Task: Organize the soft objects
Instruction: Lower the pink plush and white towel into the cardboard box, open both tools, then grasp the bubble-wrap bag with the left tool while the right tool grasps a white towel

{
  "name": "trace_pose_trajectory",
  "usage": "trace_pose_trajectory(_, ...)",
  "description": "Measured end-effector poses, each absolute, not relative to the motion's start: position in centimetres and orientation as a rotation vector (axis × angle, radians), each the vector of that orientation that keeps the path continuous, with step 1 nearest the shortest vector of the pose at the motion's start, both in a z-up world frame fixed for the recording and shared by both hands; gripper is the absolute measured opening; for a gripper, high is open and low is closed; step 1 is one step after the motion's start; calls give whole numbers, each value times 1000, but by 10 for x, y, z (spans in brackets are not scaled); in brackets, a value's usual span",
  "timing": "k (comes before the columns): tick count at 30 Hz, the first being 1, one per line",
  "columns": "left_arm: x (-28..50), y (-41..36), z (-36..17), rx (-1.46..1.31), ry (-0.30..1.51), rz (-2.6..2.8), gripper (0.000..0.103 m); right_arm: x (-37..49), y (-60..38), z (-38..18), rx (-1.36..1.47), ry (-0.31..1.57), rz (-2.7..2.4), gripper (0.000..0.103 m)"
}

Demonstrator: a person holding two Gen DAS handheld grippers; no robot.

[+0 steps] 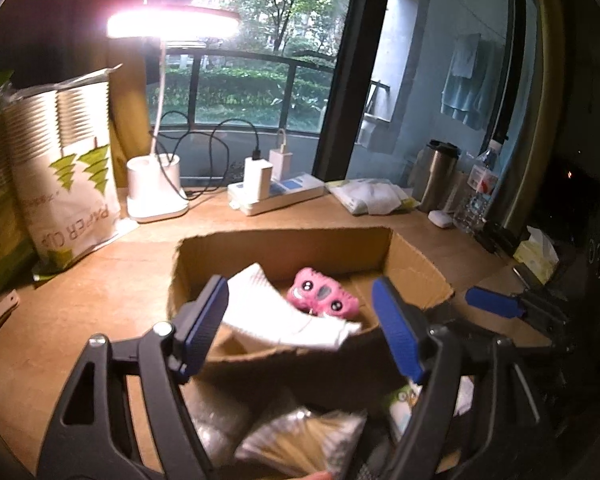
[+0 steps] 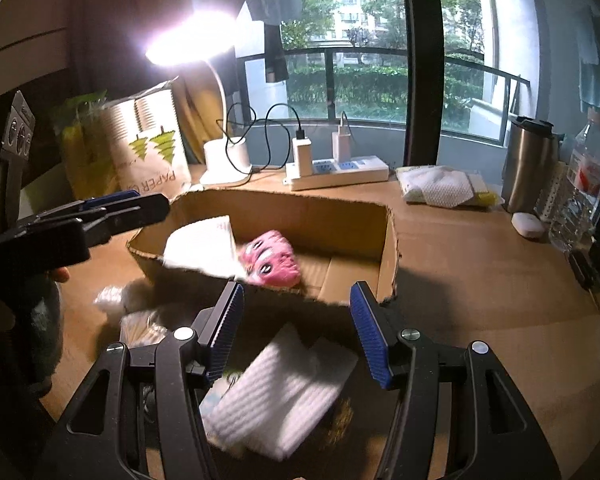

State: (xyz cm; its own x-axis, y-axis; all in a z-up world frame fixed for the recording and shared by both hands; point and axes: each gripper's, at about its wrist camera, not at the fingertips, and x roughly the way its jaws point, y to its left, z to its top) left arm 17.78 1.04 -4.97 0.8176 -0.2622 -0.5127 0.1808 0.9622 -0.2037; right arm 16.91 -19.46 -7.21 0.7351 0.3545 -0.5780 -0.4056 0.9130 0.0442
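An open cardboard box [image 1: 284, 248] [image 2: 300, 208] stands on the desk. Inside it lie a pink plush toy [image 1: 322, 294] [image 2: 270, 258] and a white foam sheet [image 1: 276, 312] [image 2: 204, 246], blurred as if falling. My left gripper [image 1: 300, 328] is open and empty above the box's near edge; it also shows in the right wrist view [image 2: 112, 204]. My right gripper [image 2: 296, 332] is open and empty above a second white foam sheet [image 2: 284, 392] lying in front of the box; its finger shows in the left wrist view [image 1: 496, 302].
More packets [image 1: 300, 444] [image 2: 144, 328] lie in front of the box. A lit desk lamp [image 1: 156, 184], a paper cup bag [image 1: 64, 168], a power strip [image 1: 276, 196], a white cloth packet [image 1: 372, 196], a steel tumbler [image 1: 438, 176] and a water bottle [image 1: 478, 188] line the desk's back.
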Motion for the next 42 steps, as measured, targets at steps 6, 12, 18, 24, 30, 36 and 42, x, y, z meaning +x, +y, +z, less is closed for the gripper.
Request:
trace_pose_trajectory(6, 157, 22, -56, -173, 576, -225, 85, 159, -193, -75, -99, 635, 413, 59)
trace_pose_trajectory(12, 141, 31, -65, -191, 607, -216, 85, 152, -191, -81, -110, 657, 419, 59)
trace_pose_trajectory(18, 132, 28, -80, -180, 651, -234, 85, 152, -193, -92, -106, 691, 426, 60)
trace_pose_trajectory(24, 130, 18, -93, -135, 685, -229, 86, 155, -196, -106, -103, 727, 427, 60)
trace_pose_trajectory(30, 140, 39, -106, -145, 726, -143, 85, 159, -202, -118, -90, 763, 421, 60)
trace_pose_trajectory(36, 153, 61, -128, -150, 807, -57, 85, 164, -203, -123, -71, 777, 425, 60)
trace_pose_trajectory(42, 157, 69, -136, -197, 849, -87, 85, 166, -202, -125, -56, 780, 433, 60)
